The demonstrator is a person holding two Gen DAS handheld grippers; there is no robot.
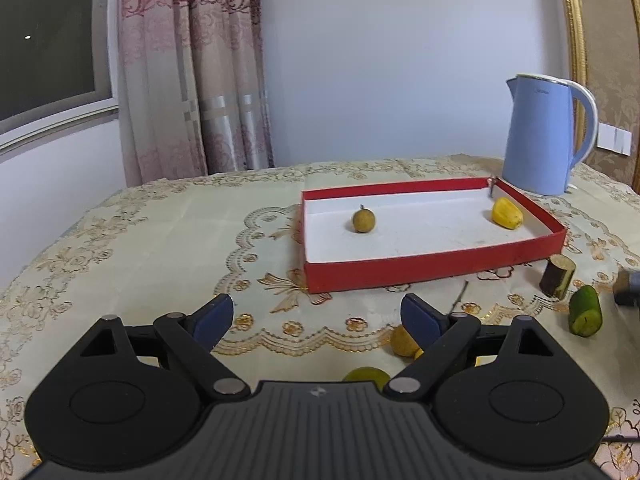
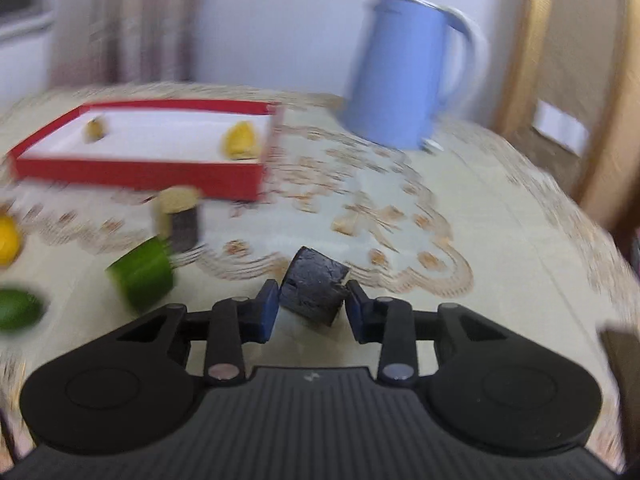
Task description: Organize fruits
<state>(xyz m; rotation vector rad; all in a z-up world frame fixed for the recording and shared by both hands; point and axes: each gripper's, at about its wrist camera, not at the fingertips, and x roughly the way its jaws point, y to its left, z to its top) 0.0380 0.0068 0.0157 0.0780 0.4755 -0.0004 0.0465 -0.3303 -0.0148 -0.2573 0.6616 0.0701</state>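
Note:
A red box point(image 1: 432, 270) with a white floor holds a small round brown fruit point(image 1: 363, 220) and a yellow fruit piece point(image 1: 507, 213). My left gripper point(image 1: 317, 308) hovers in front of the box, open wide with nothing between its pads. Another brown fruit point(image 1: 403, 341) lies on the cloth just behind its right finger, and a yellow-green fruit point(image 1: 367, 374) shows under the gripper body. In the blurred right wrist view, my right gripper point(image 2: 312, 308) is shut on a dark, short cane chunk point(image 2: 314, 288) to the right of the red box point(image 2: 136, 178).
A blue kettle point(image 1: 544, 136) stands behind the box's right corner. A dark-skinned cane piece point(image 1: 558, 277) and a green cut piece point(image 1: 585, 311) lie right of the box. The embroidered tablecloth point(image 1: 160, 248) covers the round table; its edge curves away at left.

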